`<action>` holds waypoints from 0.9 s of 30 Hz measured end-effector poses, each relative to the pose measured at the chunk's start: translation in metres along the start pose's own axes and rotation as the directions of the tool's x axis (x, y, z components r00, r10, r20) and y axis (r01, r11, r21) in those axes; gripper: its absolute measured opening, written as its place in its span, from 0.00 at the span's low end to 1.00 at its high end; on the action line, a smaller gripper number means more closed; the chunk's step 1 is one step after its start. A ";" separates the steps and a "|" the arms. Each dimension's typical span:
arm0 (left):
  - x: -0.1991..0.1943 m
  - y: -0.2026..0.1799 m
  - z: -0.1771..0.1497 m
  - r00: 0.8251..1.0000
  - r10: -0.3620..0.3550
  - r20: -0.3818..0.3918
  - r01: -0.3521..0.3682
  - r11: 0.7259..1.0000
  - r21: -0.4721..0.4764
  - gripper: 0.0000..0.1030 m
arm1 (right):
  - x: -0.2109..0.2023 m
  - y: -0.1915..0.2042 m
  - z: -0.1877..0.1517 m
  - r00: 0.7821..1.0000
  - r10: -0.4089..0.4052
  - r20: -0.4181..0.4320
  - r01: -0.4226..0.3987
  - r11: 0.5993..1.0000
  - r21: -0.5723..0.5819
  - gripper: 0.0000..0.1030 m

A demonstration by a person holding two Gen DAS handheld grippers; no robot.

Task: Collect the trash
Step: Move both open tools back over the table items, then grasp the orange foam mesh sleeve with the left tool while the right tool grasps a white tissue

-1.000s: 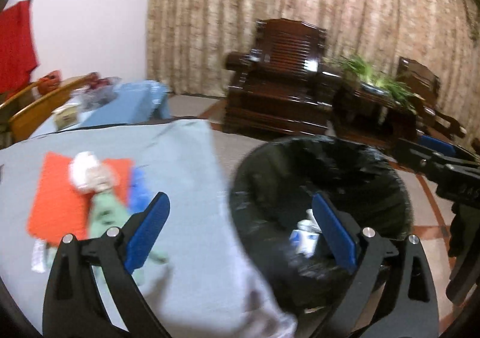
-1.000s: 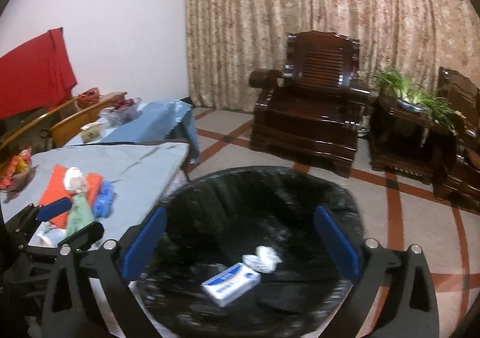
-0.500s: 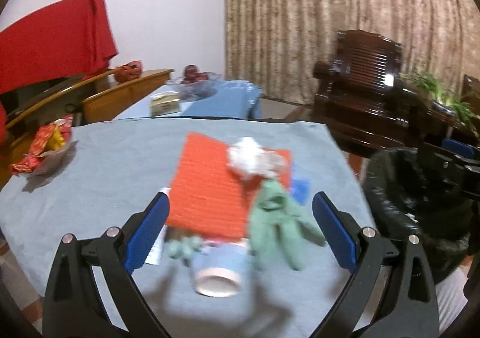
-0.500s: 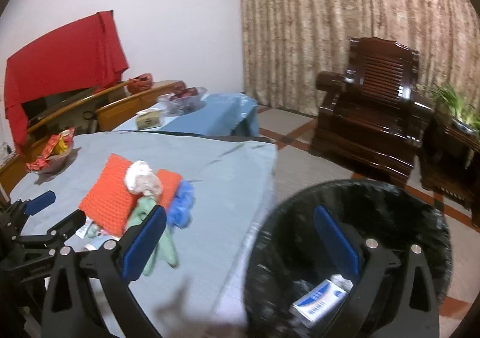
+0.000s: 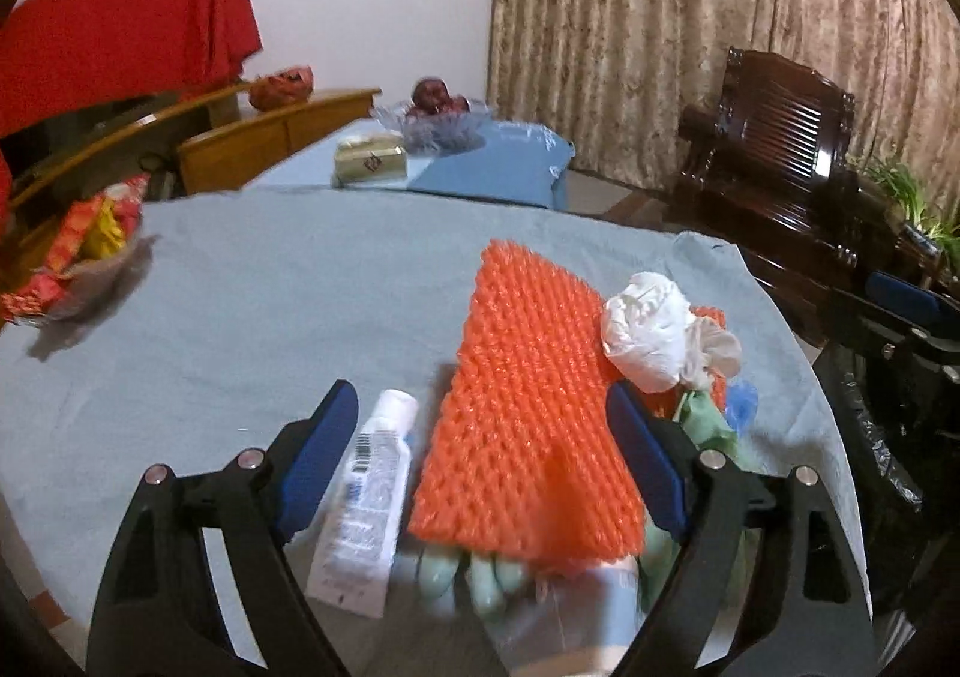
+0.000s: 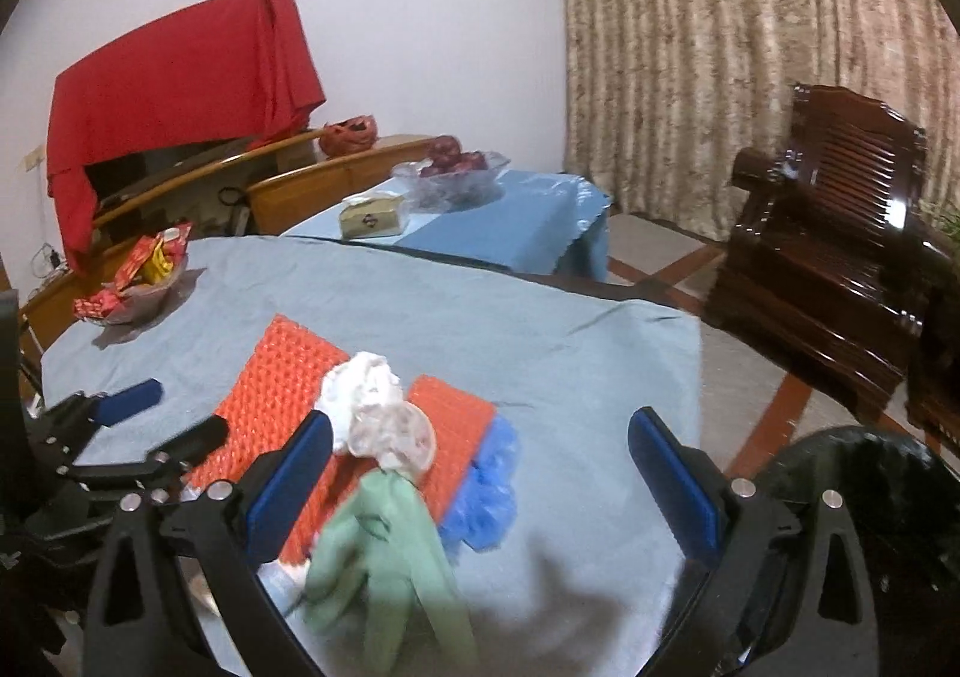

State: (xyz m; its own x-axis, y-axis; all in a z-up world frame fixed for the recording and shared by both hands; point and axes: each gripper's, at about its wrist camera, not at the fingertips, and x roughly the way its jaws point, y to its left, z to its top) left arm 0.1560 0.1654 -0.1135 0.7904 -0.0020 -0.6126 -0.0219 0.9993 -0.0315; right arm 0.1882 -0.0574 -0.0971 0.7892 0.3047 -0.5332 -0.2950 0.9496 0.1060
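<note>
L gripper (image 5: 480,437): jaws wide but closing, blue pads either side of the orange knobbly foam net (image 5: 528,407) and white squeeze tube (image 5: 366,503), not pressing either. R gripper (image 6: 480,467): jaws wide, nothing held, over a limp green glove (image 6: 390,551). Crumpled white tissue (image 6: 360,389) sits on the net; crinkly blue plastic (image 6: 486,491) just beside. All on grey cloth table (image 6: 540,341). Black-lined bin (image 6: 870,497) off table's right edge.

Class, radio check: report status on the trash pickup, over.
Left gripper closing around the orange foam mat, not gripping. Right gripper open, empty, over green glove. White tube between left jaws too. Bin at right.
</note>
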 end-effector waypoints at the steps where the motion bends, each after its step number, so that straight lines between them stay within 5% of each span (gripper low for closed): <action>1: 0.006 0.001 0.000 1.000 -0.009 -0.013 0.009 1.000 -0.003 0.80 | 0.006 0.002 0.001 1.000 0.011 -0.008 -0.011 1.000 -0.001 0.94; 6: 0.030 0.004 -0.001 0.997 -0.049 -0.066 0.047 0.998 -0.029 0.74 | 0.023 0.011 0.007 0.999 0.048 -0.023 -0.049 0.999 -0.025 0.93; 14: 0.038 0.006 -0.003 0.991 -0.107 -0.079 0.104 0.994 -0.041 0.19 | 0.049 0.022 0.008 0.993 0.092 -0.074 -0.095 0.995 -0.043 0.81; 22: 0.027 0.016 -0.002 0.994 -0.108 -0.032 0.106 0.992 -0.068 0.12 | 0.075 0.037 -0.001 0.983 0.121 -0.140 -0.130 0.990 -0.061 0.73; 23: 0.027 0.016 -0.002 0.994 -0.107 -0.031 0.105 0.992 -0.066 0.12 | 0.077 0.038 -0.002 0.981 0.125 -0.147 -0.135 0.989 -0.062 0.71; 25: 0.027 0.016 -0.002 0.994 -0.105 -0.028 0.103 0.993 -0.059 0.12 | 0.085 0.041 -0.004 0.971 0.153 -0.182 -0.166 0.984 -0.056 0.46; 27: 0.024 0.017 -0.002 0.994 -0.107 -0.022 0.105 0.992 -0.063 0.12 | 0.086 0.040 -0.004 0.962 0.185 -0.199 -0.196 0.980 -0.039 0.33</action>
State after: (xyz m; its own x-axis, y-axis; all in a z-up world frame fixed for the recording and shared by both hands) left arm 0.1731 0.1822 -0.1301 0.7744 -0.1096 -0.6232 0.0226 0.9890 -0.1459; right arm 0.2420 0.0066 -0.1423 0.5981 0.4542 -0.6603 -0.4648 0.8678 0.1759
